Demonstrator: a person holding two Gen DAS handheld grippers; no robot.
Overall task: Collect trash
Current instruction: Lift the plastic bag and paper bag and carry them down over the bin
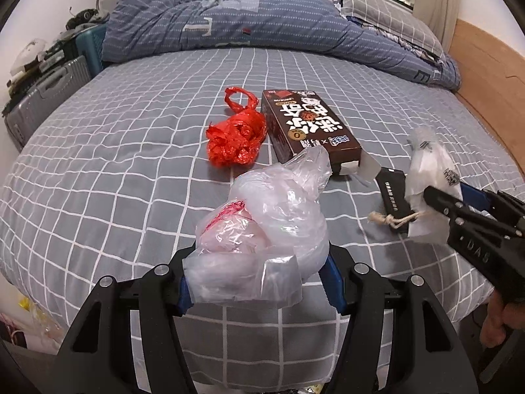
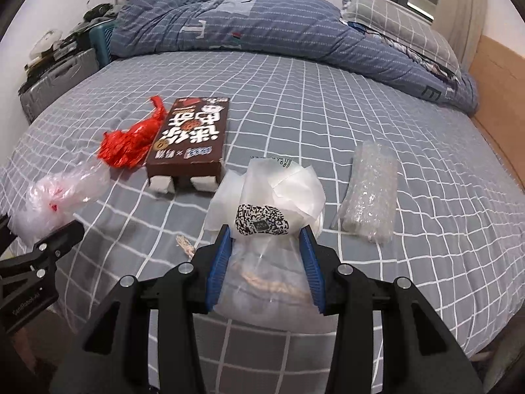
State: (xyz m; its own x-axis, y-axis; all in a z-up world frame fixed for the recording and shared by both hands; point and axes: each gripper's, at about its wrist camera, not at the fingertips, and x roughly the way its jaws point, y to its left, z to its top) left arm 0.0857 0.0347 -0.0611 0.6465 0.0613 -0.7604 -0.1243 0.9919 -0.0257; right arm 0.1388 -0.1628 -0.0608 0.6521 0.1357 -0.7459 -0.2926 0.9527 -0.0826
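Clear plastic bag [image 1: 262,229] clenched in left hand-held gripper [image 1: 259,282]; right hand-held gripper [image 2: 265,262] grips white bag [image 2: 265,203].

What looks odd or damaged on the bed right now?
The brown box lies with its near end open, white flaps sticking out. A black tag with a frayed string lies loose beside it. The red bag is crumpled against the box's side. Nothing looks spilled.
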